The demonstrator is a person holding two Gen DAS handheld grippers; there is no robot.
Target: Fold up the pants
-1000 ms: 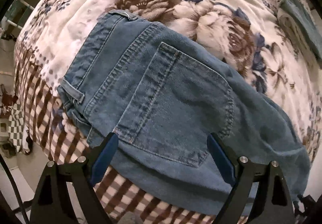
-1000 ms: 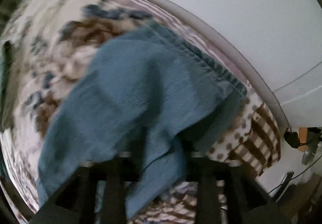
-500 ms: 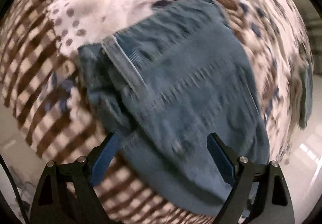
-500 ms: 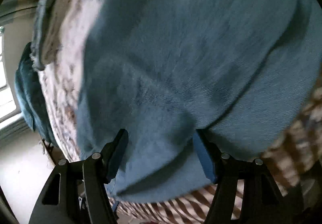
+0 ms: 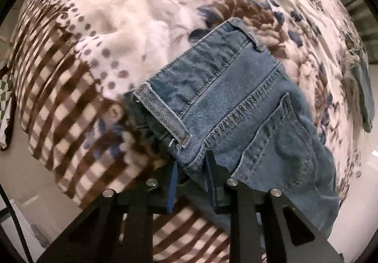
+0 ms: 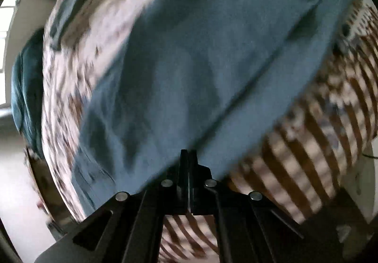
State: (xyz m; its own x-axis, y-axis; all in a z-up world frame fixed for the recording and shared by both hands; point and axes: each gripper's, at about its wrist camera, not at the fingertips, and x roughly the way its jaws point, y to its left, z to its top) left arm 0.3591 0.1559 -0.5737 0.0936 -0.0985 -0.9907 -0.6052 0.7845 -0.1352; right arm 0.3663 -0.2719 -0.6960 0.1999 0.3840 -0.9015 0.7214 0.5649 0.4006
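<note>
Blue denim pants (image 5: 236, 97) lie back side up on a floral bed cover (image 5: 141, 15), with the waistband, a belt loop and a back pocket in sight. My left gripper (image 5: 192, 165) points down at the near waistband corner, shut with a bunch of denim pinched between its pads. The right wrist view is blurred: a pant leg (image 6: 200, 62) stretches away, and a crease in it runs straight into my right gripper (image 6: 188, 154). That gripper's fingers are pressed together on the leg's near edge.
The bed cover's brown checked border (image 5: 70, 121) hangs over the bed edge above the pale floor (image 5: 16, 180). Another denim piece (image 5: 363, 97) lies at the bed's right side. A dark teal cloth (image 6: 23, 85) hangs at the far left of the right wrist view.
Both grippers stood open over the pants and have now closed. The left one slid to the waistband corner, and the right one swept along the leg to its near edge.
</note>
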